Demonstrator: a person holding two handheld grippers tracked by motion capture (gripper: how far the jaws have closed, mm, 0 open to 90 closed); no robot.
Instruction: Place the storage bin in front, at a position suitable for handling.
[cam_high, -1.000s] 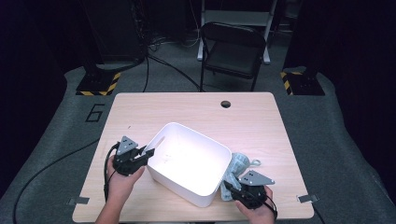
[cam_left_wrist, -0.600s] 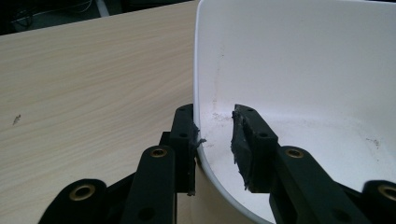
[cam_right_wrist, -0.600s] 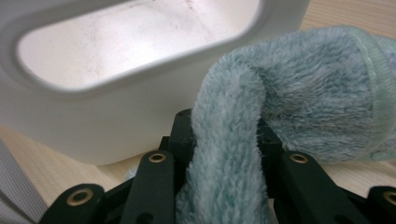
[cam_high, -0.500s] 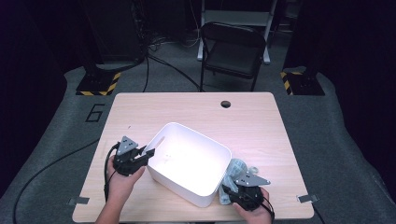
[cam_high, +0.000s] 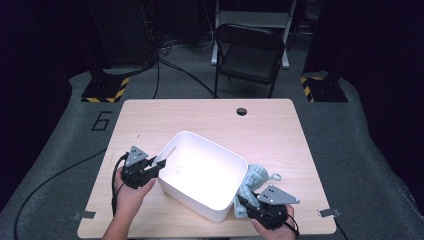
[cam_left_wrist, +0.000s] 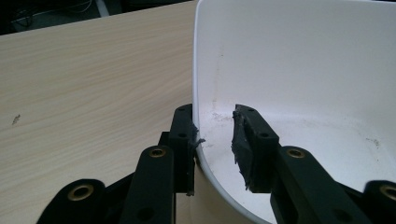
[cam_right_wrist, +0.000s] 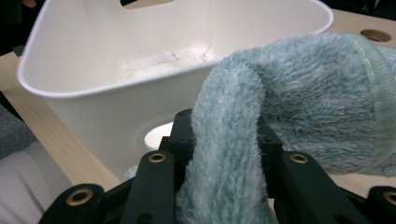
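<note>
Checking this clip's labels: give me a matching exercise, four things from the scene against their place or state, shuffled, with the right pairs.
Things:
1. white tub
2. fluffy cloth
3. left gripper
4. folding chair

Places or states:
A. on the floor beyond the table
B. pinched in the right gripper
C. jaws astride the tub's rim, inner pad clear of the wall
D. on the table between both grippers, nothing inside

Pairs: 1-D, 2-B, 3-C, 4-A
</note>
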